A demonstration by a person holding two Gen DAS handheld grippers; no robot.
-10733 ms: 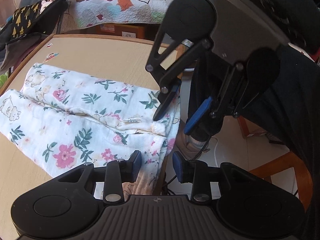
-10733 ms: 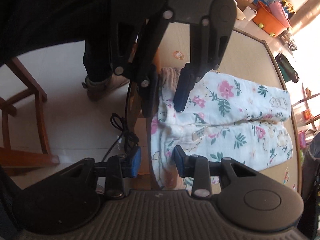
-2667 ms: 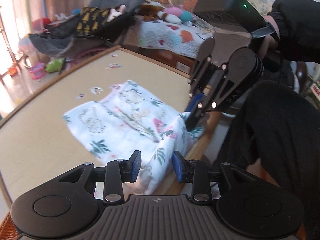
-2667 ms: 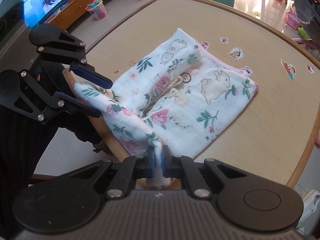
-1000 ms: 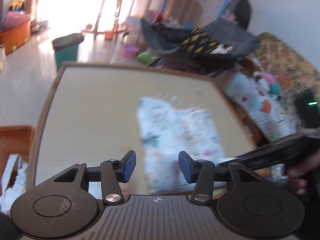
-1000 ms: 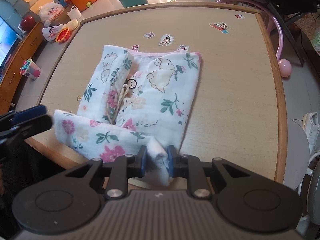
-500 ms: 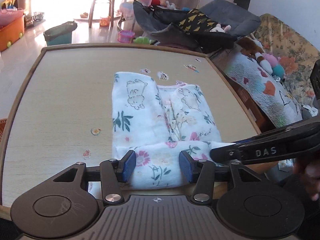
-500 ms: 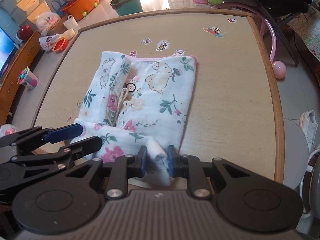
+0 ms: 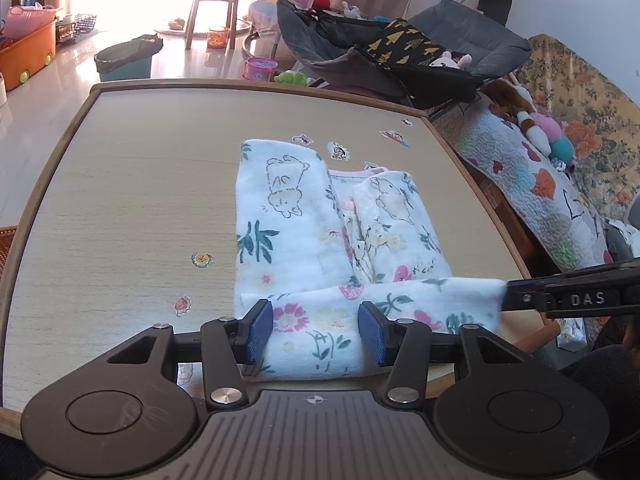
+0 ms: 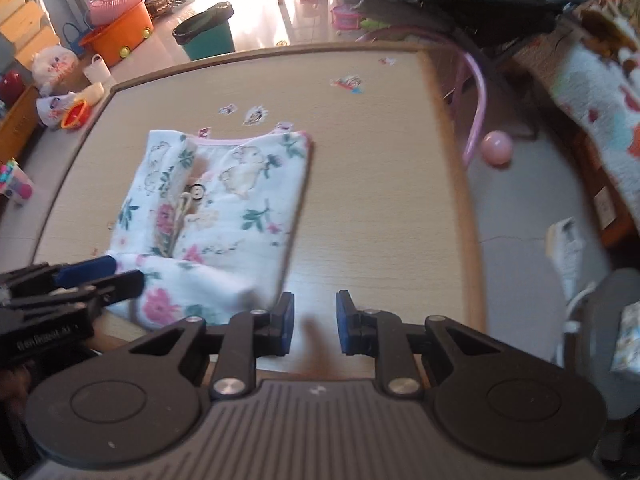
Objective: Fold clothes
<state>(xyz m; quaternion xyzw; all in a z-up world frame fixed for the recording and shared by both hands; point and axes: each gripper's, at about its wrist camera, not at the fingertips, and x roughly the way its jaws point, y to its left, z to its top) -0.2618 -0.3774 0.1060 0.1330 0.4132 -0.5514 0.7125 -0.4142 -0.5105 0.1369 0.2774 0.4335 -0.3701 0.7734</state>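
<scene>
Both tongs are hanging released: the left tongs are straddling the near fold of the soft floral garment without pinching it, while the right tongs are gaping over bare wood. That garment is lying folded into a rectangle on the tan wood-grain bench.

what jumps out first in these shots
A white floral garment, partly folded, lies on a sticker-dotted wooden table. The left gripper straddles its near folded edge with jaws apart; the right gripper stands empty beside the near corner. Beyond the table, an orange bin sits in bright sun.
</scene>
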